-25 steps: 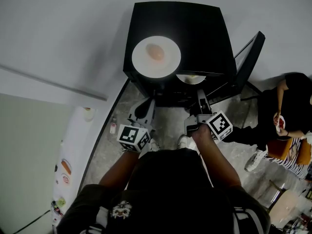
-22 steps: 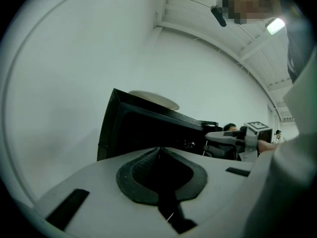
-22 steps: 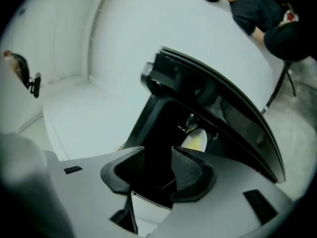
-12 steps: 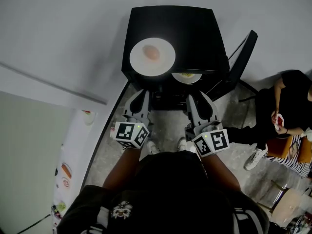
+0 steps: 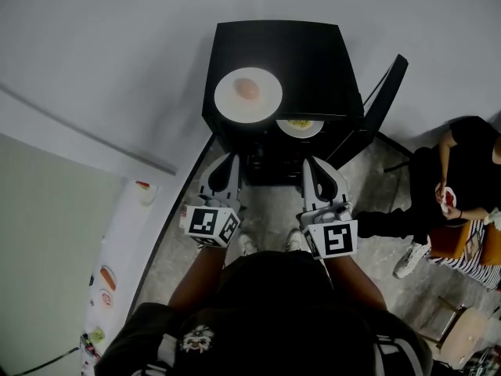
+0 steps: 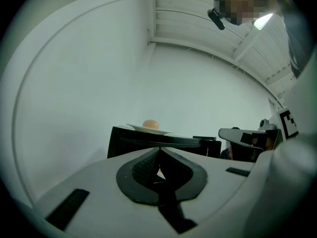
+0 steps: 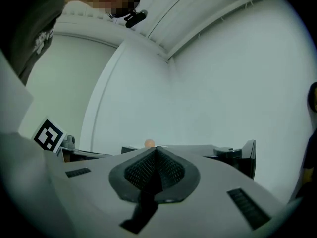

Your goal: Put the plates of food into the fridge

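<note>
A black mini fridge (image 5: pixel 309 61) stands against the wall with its door (image 5: pixel 379 104) swung open to the right. On its top rests a white plate (image 5: pixel 248 96) carrying an orange piece of food (image 5: pixel 246 89). A second plate with yellowish food (image 5: pixel 300 126) sits just inside the fridge opening. My left gripper (image 5: pixel 227 163) and right gripper (image 5: pixel 315 167) hover side by side in front of the fridge, both shut and empty. The left gripper view looks past shut jaws (image 6: pixel 159 155) at the top plate (image 6: pixel 148 128). In the right gripper view (image 7: pixel 154 151) the jaws meet too.
A person sits at the right (image 5: pixel 462 171) beside a chair (image 5: pixel 462 245). A white cabinet with stickers (image 5: pixel 117 265) stands at the left. Pale walls run behind and left of the fridge; grey floor lies between me and it.
The right gripper has drawn back from the fridge opening and its jaws have shut; the yellowish plate stays inside. The left gripper has shifted only slightly.
</note>
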Available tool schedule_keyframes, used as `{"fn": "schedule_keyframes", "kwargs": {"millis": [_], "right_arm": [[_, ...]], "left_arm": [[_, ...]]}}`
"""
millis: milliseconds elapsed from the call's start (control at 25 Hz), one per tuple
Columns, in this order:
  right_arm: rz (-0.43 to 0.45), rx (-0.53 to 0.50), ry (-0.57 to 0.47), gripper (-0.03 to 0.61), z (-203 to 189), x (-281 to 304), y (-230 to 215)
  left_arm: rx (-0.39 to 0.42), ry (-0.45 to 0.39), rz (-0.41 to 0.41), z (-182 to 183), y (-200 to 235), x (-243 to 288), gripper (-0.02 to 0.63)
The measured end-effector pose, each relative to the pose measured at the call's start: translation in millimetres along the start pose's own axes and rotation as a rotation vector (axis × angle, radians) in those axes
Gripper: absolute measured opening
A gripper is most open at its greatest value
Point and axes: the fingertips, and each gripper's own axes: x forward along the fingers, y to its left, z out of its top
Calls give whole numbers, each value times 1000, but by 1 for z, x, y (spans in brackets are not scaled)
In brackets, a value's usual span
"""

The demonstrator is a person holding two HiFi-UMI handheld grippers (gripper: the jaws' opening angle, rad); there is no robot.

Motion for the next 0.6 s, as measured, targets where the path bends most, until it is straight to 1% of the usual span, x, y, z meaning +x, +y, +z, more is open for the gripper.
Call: {"fn": "schedule_keyframes", "kwargs": {"millis": [120,360,600], "right_arm": [[1,-13,15,25,-1,-5,2],[-38,-7,42,25,-1,-15,-1],[-45,-5,56,25,-2,-19,-3]], "left_arm": [[22,-5,-5,4,-5,-4,21],[43,7,-35,7,-20,-12,21],[25,-16,-63,19,-29,-7,21]]}}
